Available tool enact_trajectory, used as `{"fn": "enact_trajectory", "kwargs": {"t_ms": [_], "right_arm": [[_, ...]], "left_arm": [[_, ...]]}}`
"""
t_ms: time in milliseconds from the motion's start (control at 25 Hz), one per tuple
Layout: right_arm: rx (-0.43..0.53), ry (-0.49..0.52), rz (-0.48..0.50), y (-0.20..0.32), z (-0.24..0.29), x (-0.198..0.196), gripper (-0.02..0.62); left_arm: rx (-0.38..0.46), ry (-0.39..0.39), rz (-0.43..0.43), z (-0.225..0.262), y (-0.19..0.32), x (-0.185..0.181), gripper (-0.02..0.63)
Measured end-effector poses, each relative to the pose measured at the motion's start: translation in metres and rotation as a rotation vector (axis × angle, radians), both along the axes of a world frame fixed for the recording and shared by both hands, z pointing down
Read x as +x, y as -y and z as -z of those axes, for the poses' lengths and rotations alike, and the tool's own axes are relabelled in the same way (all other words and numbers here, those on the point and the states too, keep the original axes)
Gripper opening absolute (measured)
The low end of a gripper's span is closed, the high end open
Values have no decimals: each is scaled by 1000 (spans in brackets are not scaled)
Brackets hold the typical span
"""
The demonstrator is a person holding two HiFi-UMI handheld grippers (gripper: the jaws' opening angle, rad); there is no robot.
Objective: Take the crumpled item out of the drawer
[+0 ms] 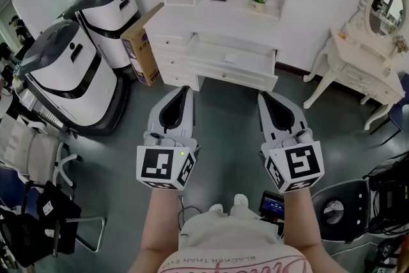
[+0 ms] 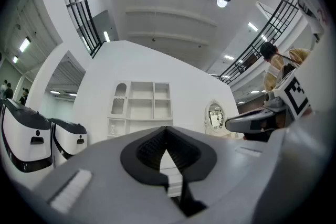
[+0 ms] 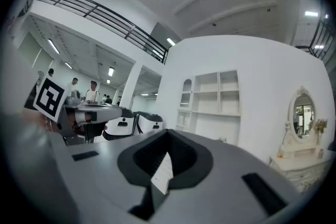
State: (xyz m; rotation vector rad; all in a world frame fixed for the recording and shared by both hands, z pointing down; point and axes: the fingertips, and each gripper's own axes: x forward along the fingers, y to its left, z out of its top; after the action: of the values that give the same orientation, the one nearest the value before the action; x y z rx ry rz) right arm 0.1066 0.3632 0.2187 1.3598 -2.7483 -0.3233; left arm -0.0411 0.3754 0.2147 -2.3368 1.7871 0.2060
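A white desk [image 1: 192,16] stands against the far wall with its wide middle drawer [image 1: 246,75] pulled out. A small pale item [image 1: 230,58] lies inside the drawer; its shape is too small to make out. My left gripper [image 1: 185,90] and right gripper [image 1: 264,96] are held side by side over the grey floor, well short of the desk and pointing at it. Both are shut with nothing between the jaws. In the left gripper view the tips [image 2: 167,130] meet in front of the desk's shelves [image 2: 142,102]. The right gripper view shows its tips [image 3: 168,132] together too.
Two large white-and-black machines [image 1: 64,73] [image 1: 108,9] stand at the left, beside a cardboard box [image 1: 144,51]. A white dressing table [image 1: 364,67] with an oval mirror is at the right. Office chairs [image 1: 32,156] sit at lower left, round equipment [image 1: 345,208] at lower right.
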Motion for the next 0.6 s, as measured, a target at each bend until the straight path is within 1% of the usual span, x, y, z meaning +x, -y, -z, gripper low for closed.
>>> {"fn": "enact_trajectory", "kwargs": {"t_ms": [320,600], "right_arm": [[6,0,-18,0,-2,-13,6],[21,8,-36,23,2,-11,6]], "left_arm": [[2,0,-7,-1,5,-17,8],[3,-6,-18,-1,29,-22,8]]}}
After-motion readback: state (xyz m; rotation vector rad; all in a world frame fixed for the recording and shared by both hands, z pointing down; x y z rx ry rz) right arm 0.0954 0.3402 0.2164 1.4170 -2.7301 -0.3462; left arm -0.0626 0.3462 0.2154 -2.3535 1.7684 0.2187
